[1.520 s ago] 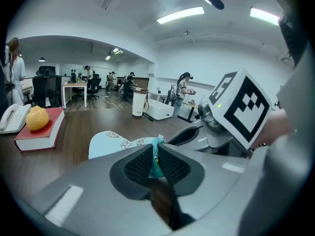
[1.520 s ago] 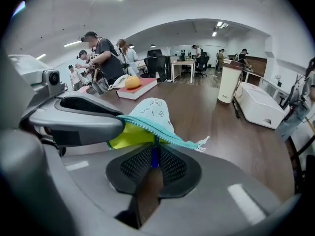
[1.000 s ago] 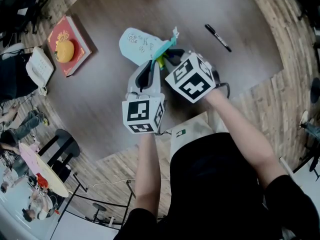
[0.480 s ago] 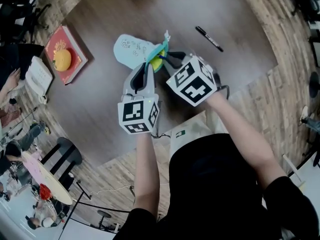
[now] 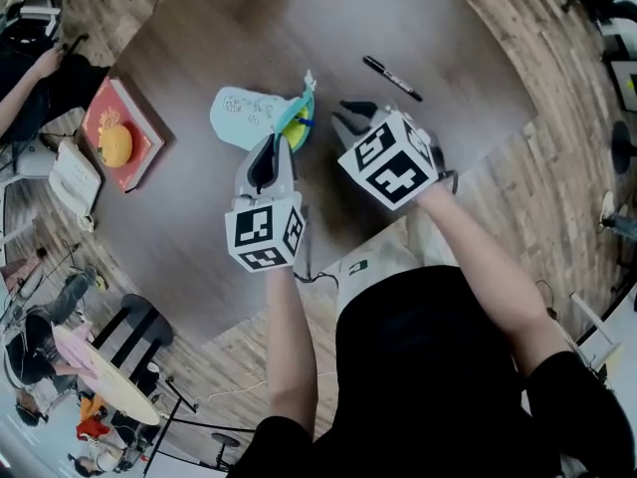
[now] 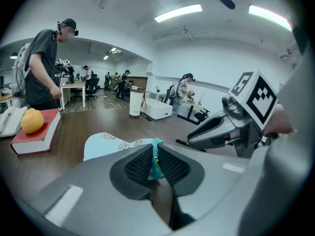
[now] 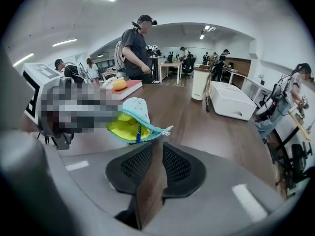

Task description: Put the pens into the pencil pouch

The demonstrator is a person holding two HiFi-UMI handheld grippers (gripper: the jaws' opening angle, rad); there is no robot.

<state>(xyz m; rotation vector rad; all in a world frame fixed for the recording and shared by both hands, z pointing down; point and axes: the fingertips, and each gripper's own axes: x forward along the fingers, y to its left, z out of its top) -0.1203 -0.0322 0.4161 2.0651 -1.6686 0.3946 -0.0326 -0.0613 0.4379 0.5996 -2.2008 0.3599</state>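
The light blue pencil pouch point(image 5: 244, 116) lies on the brown table point(image 5: 199, 217), its mouth held up and showing a yellow lining. My left gripper point(image 5: 282, 139) is shut on the pouch's teal zipper edge point(image 6: 156, 161). In the right gripper view the pouch point(image 7: 129, 116) gapes open, and a blue pen point(image 7: 138, 132) stands inside it. My right gripper point(image 5: 350, 116) is open and empty, just right of the pouch mouth and apart from it. Only table shows between its pads point(image 7: 178, 165). A black pen point(image 5: 391, 78) lies on the table beyond the right gripper.
A red book with an orange on it point(image 5: 114, 132) and a white phone point(image 5: 75, 177) sit at the table's left. A white box point(image 7: 231, 102) and a white bin point(image 7: 201, 85) stand at the far side. People stand nearby. The table's near edge runs under my arms.
My right gripper has pulled back from the pouch mouth to the right and now stands apart from it. The left gripper still holds the zipper edge.
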